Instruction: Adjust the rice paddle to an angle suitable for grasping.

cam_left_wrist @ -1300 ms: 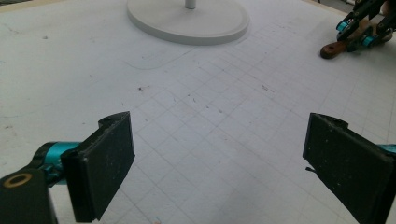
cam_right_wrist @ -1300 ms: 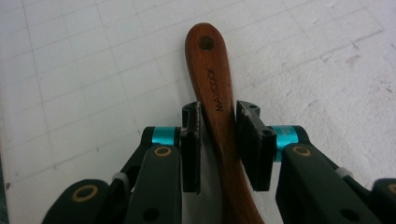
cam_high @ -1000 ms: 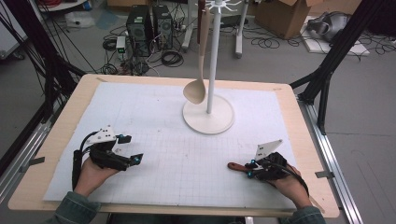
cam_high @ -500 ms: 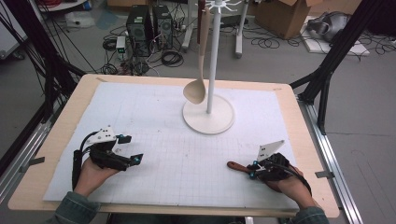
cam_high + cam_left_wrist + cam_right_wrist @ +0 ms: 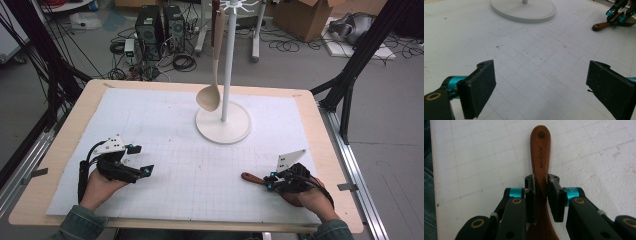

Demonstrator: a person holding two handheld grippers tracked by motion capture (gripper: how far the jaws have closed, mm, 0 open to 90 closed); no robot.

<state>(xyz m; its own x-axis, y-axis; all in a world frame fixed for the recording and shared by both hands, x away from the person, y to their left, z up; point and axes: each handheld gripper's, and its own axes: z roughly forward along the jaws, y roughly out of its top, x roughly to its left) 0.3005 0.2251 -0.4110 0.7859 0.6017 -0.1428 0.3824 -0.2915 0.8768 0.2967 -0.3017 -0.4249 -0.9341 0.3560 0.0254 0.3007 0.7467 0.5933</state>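
Observation:
A dark wooden utensil lies on the white mat at the front right, its handle (image 5: 250,177) pointing left. My right gripper (image 5: 270,180) has just been closing on it, and in the right gripper view the pads of the gripper (image 5: 540,192) press both sides of the handle (image 5: 540,150). The utensil's head is hidden under the gripper. At the front left, my left gripper (image 5: 142,160) rests in a hand on the mat. Its jaws (image 5: 540,85) stand wide open over bare mat. The left gripper view also catches the handle (image 5: 602,25) far off at upper right.
A white stand with a round base (image 5: 222,125) rises at the mat's far middle, and a beige ladle (image 5: 209,96) hangs from its top. The base (image 5: 524,10) lies ahead of the left jaws. The white gridded mat (image 5: 175,150) covers the wooden table.

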